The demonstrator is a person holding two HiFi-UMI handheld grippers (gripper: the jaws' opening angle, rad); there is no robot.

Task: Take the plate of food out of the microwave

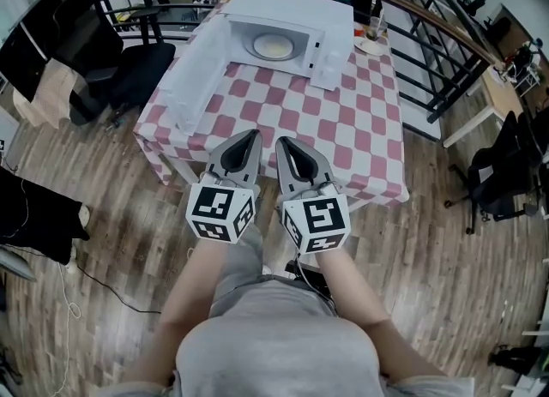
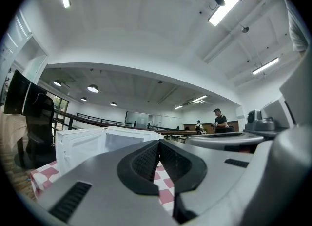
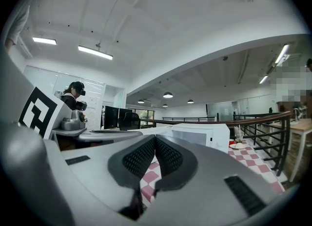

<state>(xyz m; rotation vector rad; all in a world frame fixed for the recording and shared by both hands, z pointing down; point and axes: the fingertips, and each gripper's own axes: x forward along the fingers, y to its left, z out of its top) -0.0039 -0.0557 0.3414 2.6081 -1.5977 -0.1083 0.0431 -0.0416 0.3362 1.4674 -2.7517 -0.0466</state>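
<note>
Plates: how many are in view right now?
2. One plate lies inside the open microwave; a small plate sits on the table just right of it. More may be hidden.

the microwave (image 1: 287, 11) stands at the far end of the table (image 1: 360, 129), its door (image 1: 193, 78) open to the left. the plate (image 1: 274, 46) lies inside. left gripper (image 1: 255, 135) and right gripper (image 1: 280, 141) sit side by side at the near edge.

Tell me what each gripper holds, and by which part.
Nothing is held. The left gripper and the right gripper are both shut and empty; the plate sits inside the microwave.
</note>
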